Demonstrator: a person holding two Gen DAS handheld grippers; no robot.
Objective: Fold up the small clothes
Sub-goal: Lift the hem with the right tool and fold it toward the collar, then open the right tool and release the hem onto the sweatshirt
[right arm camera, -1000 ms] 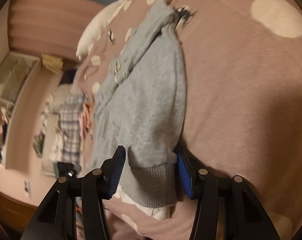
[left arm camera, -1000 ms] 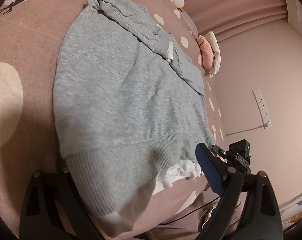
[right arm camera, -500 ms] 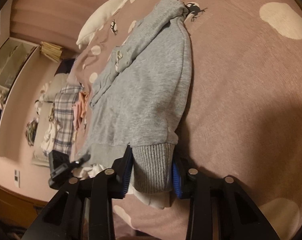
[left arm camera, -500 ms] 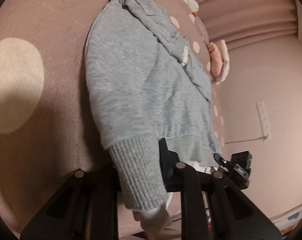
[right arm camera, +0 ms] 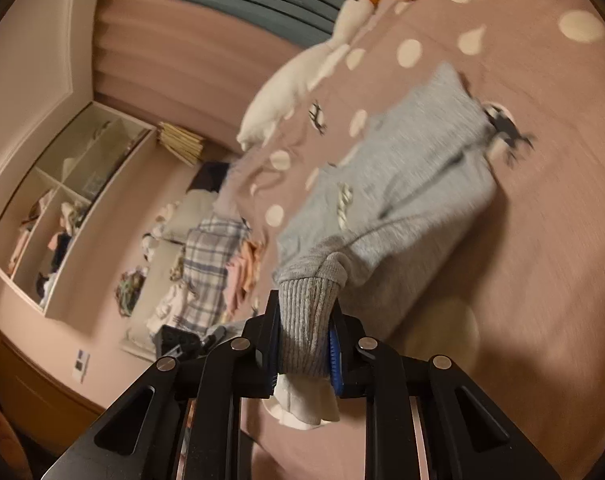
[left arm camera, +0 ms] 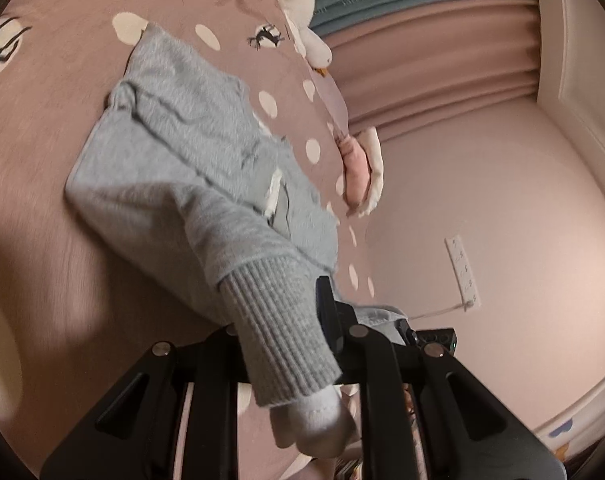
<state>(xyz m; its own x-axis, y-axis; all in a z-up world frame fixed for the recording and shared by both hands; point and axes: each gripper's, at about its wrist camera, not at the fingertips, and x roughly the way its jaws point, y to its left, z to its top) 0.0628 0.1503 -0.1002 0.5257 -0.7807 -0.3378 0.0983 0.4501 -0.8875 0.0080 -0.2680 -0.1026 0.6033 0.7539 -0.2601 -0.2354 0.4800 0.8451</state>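
Observation:
A small grey sweatshirt (left arm camera: 190, 168) with a ribbed hem and a white inner layer lies on the pink spotted bedspread (left arm camera: 42, 128). My left gripper (left arm camera: 286, 332) is shut on the hem's left corner and holds it lifted above the bed. My right gripper (right arm camera: 304, 344) is shut on the hem's right corner (right arm camera: 306, 320), also lifted. The lower half of the sweatshirt (right arm camera: 402, 200) is raised and bends over the part still lying flat. White lining hangs below both jaws.
A white goose plush (right arm camera: 302, 72) and a pink plush (left arm camera: 360, 172) lie near the far edge of the bed. Beside the bed stand open shelves (right arm camera: 62, 208) and a heap of clothes (right arm camera: 210, 264). The right gripper shows in the left wrist view (left arm camera: 434, 340).
Both grippers closed on the hem corners, lifted them off the bed and carried them forward toward the collar, so the lower half now rises and bends over the rest.

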